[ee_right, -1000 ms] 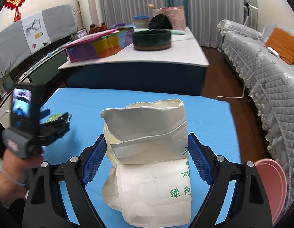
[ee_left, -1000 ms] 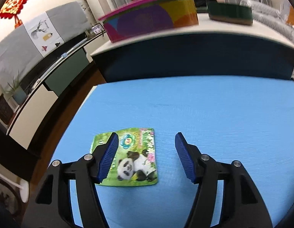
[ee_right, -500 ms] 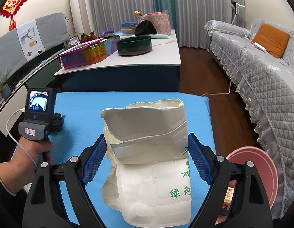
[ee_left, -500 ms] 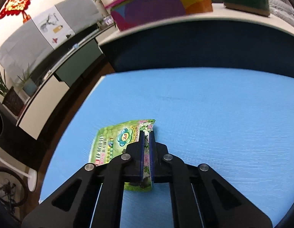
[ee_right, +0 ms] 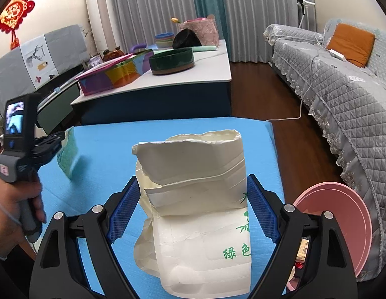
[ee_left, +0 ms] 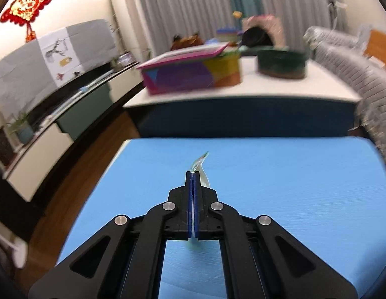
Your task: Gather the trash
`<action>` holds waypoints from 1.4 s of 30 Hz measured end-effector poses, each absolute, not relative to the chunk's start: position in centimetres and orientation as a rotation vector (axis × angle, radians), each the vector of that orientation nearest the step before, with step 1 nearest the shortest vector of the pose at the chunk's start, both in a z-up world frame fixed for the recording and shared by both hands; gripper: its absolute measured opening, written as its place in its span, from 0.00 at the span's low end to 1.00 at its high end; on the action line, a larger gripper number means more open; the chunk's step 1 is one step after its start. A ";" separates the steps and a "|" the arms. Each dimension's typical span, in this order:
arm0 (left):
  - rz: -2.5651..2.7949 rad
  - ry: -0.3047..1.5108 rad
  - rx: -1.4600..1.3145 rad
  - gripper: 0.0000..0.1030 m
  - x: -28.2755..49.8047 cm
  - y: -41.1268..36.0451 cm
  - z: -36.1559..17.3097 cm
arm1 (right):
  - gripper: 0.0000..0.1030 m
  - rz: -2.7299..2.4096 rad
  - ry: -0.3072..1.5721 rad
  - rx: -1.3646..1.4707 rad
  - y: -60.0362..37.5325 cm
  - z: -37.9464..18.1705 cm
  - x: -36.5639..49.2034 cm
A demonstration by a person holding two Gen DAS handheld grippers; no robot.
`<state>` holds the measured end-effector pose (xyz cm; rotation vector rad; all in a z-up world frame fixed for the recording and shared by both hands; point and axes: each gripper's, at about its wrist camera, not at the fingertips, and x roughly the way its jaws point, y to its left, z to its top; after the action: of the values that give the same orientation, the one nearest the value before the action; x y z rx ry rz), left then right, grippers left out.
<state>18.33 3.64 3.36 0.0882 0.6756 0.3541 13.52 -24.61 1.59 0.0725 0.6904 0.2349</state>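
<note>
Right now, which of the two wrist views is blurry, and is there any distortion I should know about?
Left wrist view: background smeared by motion, only the left gripper and its pinched wrapper fairly crisp. Right wrist view: mostly sharp, paper bag clear, wrapper slightly blurred. Both: fisheye bending, dark corners.

A blue foam-topped table (ee_right: 262, 134) carries a cream paper bag with green print (ee_right: 200, 199), upright between the pads of the right claw (ee_right: 193, 208). To its left, clear of the tabletop, a thin green snack wrapper (ee_right: 68, 153) hangs from the left claw (ee_left: 193, 174), pinched between its pads. Behind the table stands a white-topped, dark-sided counter (ee_right: 213, 74), bearing a multicoloured lidded box (ee_right: 110, 79) on the left and a round dark green tin (ee_right: 171, 61) to its right. A grey quilted sofa (ee_right: 342, 94) runs along the right. A pink round bin (ee_right: 340, 221) sits low beside the table's right edge.
</note>
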 end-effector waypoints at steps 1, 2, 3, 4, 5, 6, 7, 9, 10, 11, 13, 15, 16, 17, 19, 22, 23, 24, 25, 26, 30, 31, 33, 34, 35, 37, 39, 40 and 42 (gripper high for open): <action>0.318 0.660 0.071 0.00 17.8 3.3 3.9 | 0.81 0.232 0.684 0.072 -24.7 1.7 13.3; 0.282 0.642 0.053 0.00 17.3 3.0 4.5 | 0.81 0.230 0.679 0.072 -24.7 1.9 13.1; 0.263 0.633 0.044 0.00 17.1 2.8 4.7 | 0.81 0.226 0.670 0.072 -24.8 2.1 12.9; 0.238 0.619 0.037 0.00 16.7 2.4 5.2 | 0.81 0.223 0.662 0.071 -25.0 2.3 12.7; 0.216 0.609 0.034 0.00 16.3 1.9 5.6 | 0.81 0.221 0.657 0.072 -25.1 2.5 12.6; 0.200 0.603 0.031 0.00 16.1 1.4 5.8 | 0.81 0.218 0.650 0.075 -25.3 2.7 12.5; 0.176 0.595 0.023 0.00 15.8 1.0 6.1 | 0.81 0.215 0.646 0.077 -25.5 2.8 12.3; 0.142 0.585 0.013 0.00 15.4 0.3 6.6 | 0.81 0.206 0.638 0.082 -25.9 3.1 12.0; 0.115 0.582 0.001 0.00 15.1 -0.1 6.9 | 0.81 0.202 0.635 0.085 -26.1 3.1 11.9; 0.098 0.581 -0.009 0.00 14.9 -0.3 7.0 | 0.81 0.197 0.633 0.087 -26.3 3.2 11.8; 0.055 0.571 -0.032 0.00 14.6 -0.8 7.5 | 0.81 0.184 0.627 0.093 -26.9 3.5 11.6; 0.022 0.559 -0.037 0.00 14.2 -1.5 7.8 | 0.81 0.169 0.619 0.098 -27.5 3.7 11.3; -0.003 0.553 -0.040 0.00 14.1 -2.0 8.1 | 0.81 0.162 0.614 0.099 -27.9 3.8 11.2; -0.020 0.547 -0.043 0.00 13.8 -2.5 8.3 | 0.81 0.151 0.609 0.100 -28.4 3.9 11.1; -0.047 0.536 -0.041 0.00 13.7 -3.3 8.5 | 0.81 0.136 0.607 0.105 -29.2 3.9 10.8; -0.088 0.527 -0.040 0.00 13.5 -4.7 8.7 | 0.81 0.109 0.604 0.117 -30.6 4.1 10.6; -0.099 0.526 -0.038 0.00 13.4 -5.1 8.7 | 0.81 0.100 0.603 0.122 -31.0 4.1 10.5; -0.113 0.524 -0.037 0.00 13.4 -5.7 8.7 | 0.81 0.090 0.601 0.128 -31.6 4.1 10.3; -0.123 0.524 -0.035 0.00 13.4 -6.2 8.6 | 0.81 0.080 0.600 0.132 -32.1 4.2 10.3; -0.131 0.526 -0.033 0.00 13.3 -6.7 8.6 | 0.81 0.071 0.598 0.137 -32.6 4.2 10.1; -0.181 0.531 -0.021 0.00 13.4 -9.2 8.3 | 0.81 0.025 0.597 0.157 -35.0 4.2 9.7; -0.190 0.532 -0.019 0.00 13.4 -9.7 8.3 | 0.81 0.017 0.597 0.161 -35.4 4.1 9.6; -0.218 0.531 -0.012 0.00 13.5 -11.0 8.1 | 0.81 -0.006 0.597 0.171 -36.6 4.1 9.3; -0.230 0.530 -0.007 0.00 13.5 -11.7 8.0 | 0.81 -0.014 0.597 0.174 -37.0 4.1 9.2; -0.240 0.531 -0.005 0.00 13.4 -12.2 7.9 | 0.81 -0.022 0.597 0.177 -37.5 4.0 9.0; -0.264 0.537 -0.003 0.00 13.4 -13.4 7.7 | 0.81 -0.044 0.599 0.183 -38.7 3.8 8.9; -0.285 0.536 0.001 0.00 13.3 -14.4 7.6 | 0.81 -0.067 0.601 0.195 -40.1 3.6 8.6; -0.303 0.535 0.004 0.00 13.3 -15.2 7.5 | 0.81 -0.077 0.602 0.201 -40.6 3.5 8.4; -0.334 0.530 0.009 0.00 13.0 -16.4 7.4 | 0.81 -0.100 0.603 0.212 -41.9 3.3 8.1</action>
<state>12.96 -16.36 7.42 0.0092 0.5305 -0.3338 8.13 -41.89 3.26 0.2123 0.6030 -0.0998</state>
